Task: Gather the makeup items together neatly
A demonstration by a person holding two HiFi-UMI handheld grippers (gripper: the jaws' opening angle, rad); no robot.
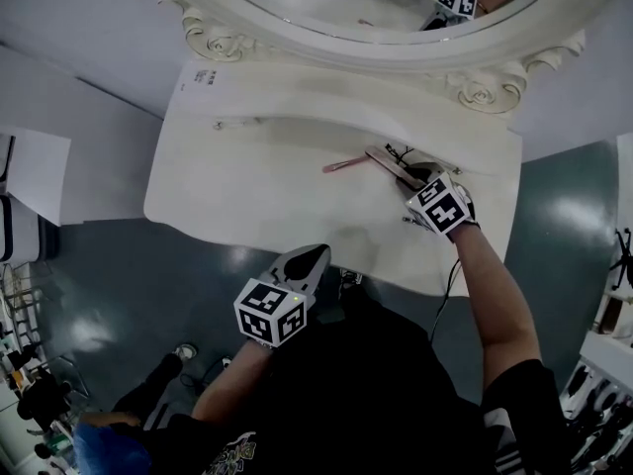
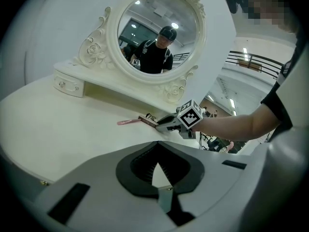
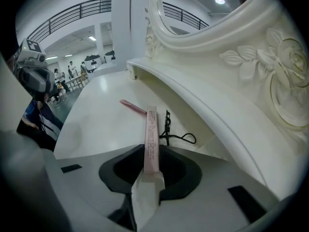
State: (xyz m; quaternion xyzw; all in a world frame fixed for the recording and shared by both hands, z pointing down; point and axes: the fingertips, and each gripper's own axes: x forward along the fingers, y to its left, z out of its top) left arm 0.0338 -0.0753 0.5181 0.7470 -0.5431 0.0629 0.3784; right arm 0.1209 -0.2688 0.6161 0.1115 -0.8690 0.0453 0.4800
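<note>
Your right gripper (image 3: 151, 149) has the slim pink box (image 3: 151, 129) by its near end. The jaw tips meet the box's two narrow sides, so they stand only as wide apart as the box itself. From that grip the box's long axis runs straight ahead of the gripper, along the line the jaws point. It sits low over the vanity table (image 1: 247, 196), and whether its far end rests on the top I cannot tell.

The coming move turns on that axis. The pink stick (image 3: 133, 107) lies beyond the box's far tip and off to the gripper's left, slanting across the box's line rather than along it. Its near end comes right up to the tip (touching or not is too close to call). The black wire tool (image 3: 166, 127), perhaps an eyelash curler, lies just to the right of the box at about mid-length, roughly parallel to it.

As I judge it, the box already sits between the other two items. A neat group needs little travel, mostly a small swing of your wrist so box and stick lie side by side.

Your left gripper (image 2: 157, 149) is well behind, at the table's front edge, its jaws close together with nothing between them. The right hand is the nearer by far.
</note>
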